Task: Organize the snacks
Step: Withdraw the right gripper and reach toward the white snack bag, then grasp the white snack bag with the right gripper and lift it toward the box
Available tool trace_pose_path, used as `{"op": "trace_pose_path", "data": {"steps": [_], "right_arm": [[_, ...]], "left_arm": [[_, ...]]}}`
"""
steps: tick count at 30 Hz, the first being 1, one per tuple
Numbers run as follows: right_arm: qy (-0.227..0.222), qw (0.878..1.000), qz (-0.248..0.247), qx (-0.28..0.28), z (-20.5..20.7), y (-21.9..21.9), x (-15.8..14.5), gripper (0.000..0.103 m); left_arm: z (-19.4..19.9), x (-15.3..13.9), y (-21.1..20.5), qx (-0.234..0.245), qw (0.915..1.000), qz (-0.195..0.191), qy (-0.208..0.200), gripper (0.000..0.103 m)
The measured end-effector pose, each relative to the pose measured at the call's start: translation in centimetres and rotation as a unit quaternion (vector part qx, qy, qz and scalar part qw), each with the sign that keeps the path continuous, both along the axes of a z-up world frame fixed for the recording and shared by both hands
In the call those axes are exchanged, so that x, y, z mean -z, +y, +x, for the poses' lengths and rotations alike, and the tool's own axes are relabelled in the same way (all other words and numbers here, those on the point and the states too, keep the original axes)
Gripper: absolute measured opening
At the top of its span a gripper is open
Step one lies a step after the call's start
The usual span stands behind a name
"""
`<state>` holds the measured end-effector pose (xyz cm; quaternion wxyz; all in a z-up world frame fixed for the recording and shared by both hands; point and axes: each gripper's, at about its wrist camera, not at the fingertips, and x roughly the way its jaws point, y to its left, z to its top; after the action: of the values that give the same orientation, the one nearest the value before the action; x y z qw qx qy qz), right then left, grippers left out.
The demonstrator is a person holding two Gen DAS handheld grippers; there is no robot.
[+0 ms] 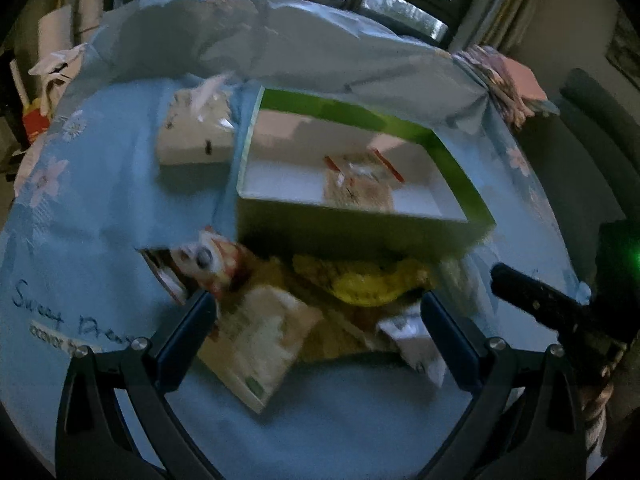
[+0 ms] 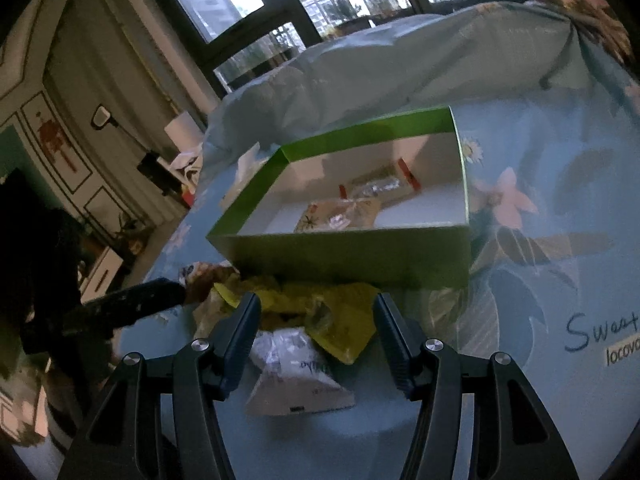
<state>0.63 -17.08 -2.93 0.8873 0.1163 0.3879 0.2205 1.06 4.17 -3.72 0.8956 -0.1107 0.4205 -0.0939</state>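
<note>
A green box (image 1: 352,236) with a white inside stands on the blue cloth and holds two snack packets (image 1: 360,188). A pile of loose snacks lies in front of it: a red and white packet (image 1: 208,260), a yellow packet (image 1: 368,284), a beige flat packet (image 1: 260,340) and a white packet (image 1: 416,340). My left gripper (image 1: 320,320) hangs open over the beige packet, gripping nothing. In the right wrist view the green box (image 2: 348,256) sits ahead. My right gripper (image 2: 318,320) is open above the white packet (image 2: 296,376) and the yellow packet (image 2: 340,312), its pads pressing on neither.
A pale tissue box (image 1: 196,136) stands left of the green box. The blue flowered cloth (image 1: 100,200) covers the table and bunches up at the far side, below windows. The other gripper's dark finger (image 2: 132,308) reaches in from the left in the right wrist view.
</note>
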Motion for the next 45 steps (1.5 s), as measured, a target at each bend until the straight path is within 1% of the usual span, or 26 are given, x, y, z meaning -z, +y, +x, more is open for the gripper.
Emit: {"op": "trace_pose_path", "data": {"steps": [4,7,10,14,19,27,30,33,35,37,39,41,42,43,45], "right_arm": [[0.015,1.000,0.011,-0.001,-0.5,-0.5,0.9,0.059],[0.031,0.999,0.025,-0.013,-0.7,-0.4,1.7,0.059],[0.051,0.997,0.054,-0.031,-0.9,0.0,2.7,0.059],[0.067,0.995,0.066,-0.043,-0.9,0.6,3.5,0.059],[0.086,0.991,0.081,-0.058,-0.7,1.3,4.4,0.059],[0.097,0.990,0.089,-0.055,-0.3,1.3,5.1,0.060],[0.109,0.989,0.081,-0.055,0.2,1.4,5.6,0.067],[0.116,0.989,0.073,-0.061,0.7,1.9,6.0,0.067],[0.118,0.988,0.073,-0.065,1.0,2.0,6.2,0.067],[0.119,0.987,0.078,-0.072,1.1,2.3,6.3,0.067],[0.119,0.987,0.078,-0.078,1.1,2.5,6.4,0.067],[0.118,0.987,0.076,-0.083,1.0,2.6,6.6,0.067],[0.116,0.987,0.077,-0.084,1.0,2.6,6.6,0.066],[0.115,0.987,0.078,-0.085,1.0,2.6,6.7,0.062],[0.115,0.986,0.082,-0.084,1.0,2.4,6.8,0.061]], "left_arm": [[-1.1,1.3,-1.4,0.028,0.9995,0.004,0.018,0.103],[-1.9,2.0,-2.6,0.056,0.9981,0.001,0.027,0.103],[-2.4,2.5,-3.4,0.078,0.9964,0.000,0.032,0.103],[-2.6,3.3,-4.7,0.102,0.9939,0.007,0.042,0.103],[-2.5,4.0,-5.8,0.118,0.9917,-0.003,0.051,0.103],[-1.8,4.4,-6.7,0.119,0.9913,-0.018,0.053,0.100],[-1.6,4.7,-6.9,0.122,0.9907,-0.021,0.056,0.096],[-1.4,4.9,-7.1,0.121,0.9907,-0.025,0.057,0.088],[-1.2,4.9,-7.1,0.119,0.9909,-0.031,0.056,0.078],[-1.1,5.1,-7.0,0.118,0.9907,-0.036,0.057,0.073],[-0.9,5.1,-7.2,0.118,0.9906,-0.039,0.058,0.065],[-0.9,5.3,-7.2,0.118,0.9903,-0.043,0.059,0.051],[-0.8,5.3,-7.2,0.119,0.9900,-0.046,0.060,0.049],[-0.8,5.4,-7.2,0.120,0.9895,-0.051,0.061,0.046],[-0.7,5.3,-7.3,0.123,0.9891,-0.053,0.061,0.044]]}}
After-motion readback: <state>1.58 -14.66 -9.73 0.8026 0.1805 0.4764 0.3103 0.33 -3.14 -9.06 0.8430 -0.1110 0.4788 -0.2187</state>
